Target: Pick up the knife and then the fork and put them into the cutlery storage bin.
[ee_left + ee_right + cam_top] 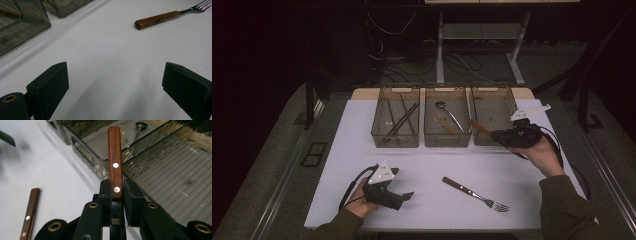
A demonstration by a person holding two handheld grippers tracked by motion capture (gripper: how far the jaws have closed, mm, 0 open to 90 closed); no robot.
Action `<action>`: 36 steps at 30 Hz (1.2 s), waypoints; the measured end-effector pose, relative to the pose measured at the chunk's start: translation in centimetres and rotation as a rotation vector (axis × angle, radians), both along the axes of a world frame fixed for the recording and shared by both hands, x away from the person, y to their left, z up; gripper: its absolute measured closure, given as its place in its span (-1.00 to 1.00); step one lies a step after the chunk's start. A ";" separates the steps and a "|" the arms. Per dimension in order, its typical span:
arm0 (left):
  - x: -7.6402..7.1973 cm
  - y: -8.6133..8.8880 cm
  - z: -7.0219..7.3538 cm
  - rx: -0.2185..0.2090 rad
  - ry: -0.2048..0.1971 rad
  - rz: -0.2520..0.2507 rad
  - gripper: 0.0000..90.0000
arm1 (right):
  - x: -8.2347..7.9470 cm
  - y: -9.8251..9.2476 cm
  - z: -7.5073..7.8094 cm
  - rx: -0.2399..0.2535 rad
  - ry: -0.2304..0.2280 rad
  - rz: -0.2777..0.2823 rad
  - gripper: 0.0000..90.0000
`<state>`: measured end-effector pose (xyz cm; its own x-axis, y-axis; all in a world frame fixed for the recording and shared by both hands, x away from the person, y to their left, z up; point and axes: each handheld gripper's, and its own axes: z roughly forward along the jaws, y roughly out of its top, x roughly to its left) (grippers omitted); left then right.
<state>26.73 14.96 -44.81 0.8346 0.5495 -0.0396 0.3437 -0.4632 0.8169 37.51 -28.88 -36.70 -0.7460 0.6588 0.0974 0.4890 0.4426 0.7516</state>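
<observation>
Gripping a wooden utensil handle, the right gripper has its two black jaws pressed against the handle's sides, one rivet sitting right at the jaw tips and another further up the wood. The handle sticks straight out beyond the jaws, and its metal end is hidden behind them, so what kind of utensil it is cannot be told. In the high view the right gripper hangs over the near edge of the right-hand bin, with the handle pointing toward the middle bin.

Nearer the person than the right-hand bin, a wooden-handled fork lies flat on the white table mat, tines toward the person's right. It shows too in the left gripper view and as a handle in the right gripper view.

Left of the right-hand bin, the middle bin holds a spoon, and the left bin beyond it holds chopsticks.

Well to the fork's left, the left gripper rests low in the person's left hand, jaws spread wide with bare mat between them.
</observation>
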 end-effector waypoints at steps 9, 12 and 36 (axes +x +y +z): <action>0.0 0.0 0.0 -0.003 0.001 0.002 -0.87 | 2.2 -0.8 1.5 -0.013 0.002 -0.051 0.73; 0.0 0.0 0.0 -0.004 0.002 0.001 -0.87 | 3.0 -1.1 1.8 -0.023 0.000 -0.073 0.73; -0.2 0.0 0.2 -0.002 -0.011 -0.006 -0.87 | 10.3 -2.9 1.6 -0.050 0.093 -0.329 0.73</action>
<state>26.57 15.01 -44.64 0.8382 0.5444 -0.0316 0.3320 -0.4634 0.8216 47.81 -31.81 -35.10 -0.4820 0.8684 0.1164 0.6772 0.2850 0.6784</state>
